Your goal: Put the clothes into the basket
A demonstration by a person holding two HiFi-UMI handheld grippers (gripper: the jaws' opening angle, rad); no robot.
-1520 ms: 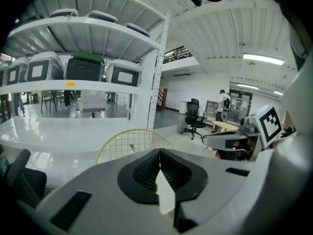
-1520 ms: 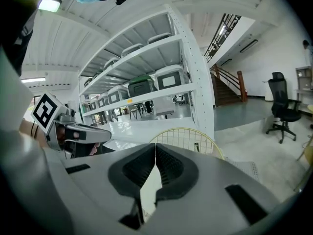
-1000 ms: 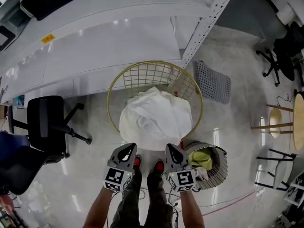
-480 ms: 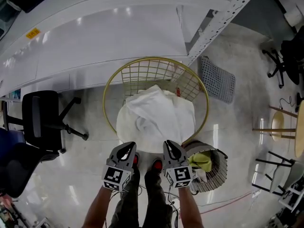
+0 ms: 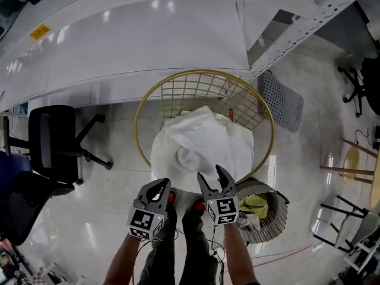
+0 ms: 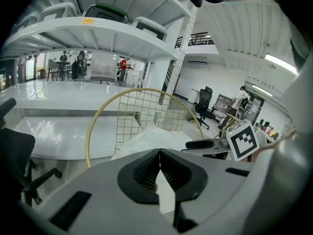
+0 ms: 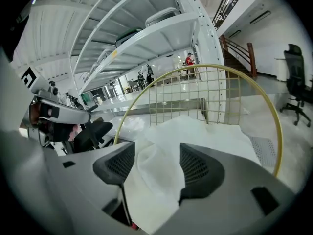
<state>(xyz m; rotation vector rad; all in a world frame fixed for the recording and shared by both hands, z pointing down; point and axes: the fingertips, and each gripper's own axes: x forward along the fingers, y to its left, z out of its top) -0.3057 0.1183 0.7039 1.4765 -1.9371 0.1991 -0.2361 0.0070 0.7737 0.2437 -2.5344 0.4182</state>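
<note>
Right tool (image 5: 212, 176), jaws just opened astride the cloth (image 5: 205, 144), should bite a thick fold; left tool (image 5: 159, 186) clenched empty.

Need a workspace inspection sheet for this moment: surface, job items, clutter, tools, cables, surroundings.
surface: glossy pale floor; the person stands on it.
job's things: white cloth heaped in the gold wire basket, covering its near rim.
clutter: small wire basket to the right, holding a yellow-green cloth; grey perforated mat beyond it.
tools: left tool shut, nothing in it. Right tool open, its jaws have just been opening; the white cloth shows between them, not pinched.
cables: thin line on the floor by the small wire basket, probably a cable.
surroundings: white shelving, black office chair, wooden stool.
</note>
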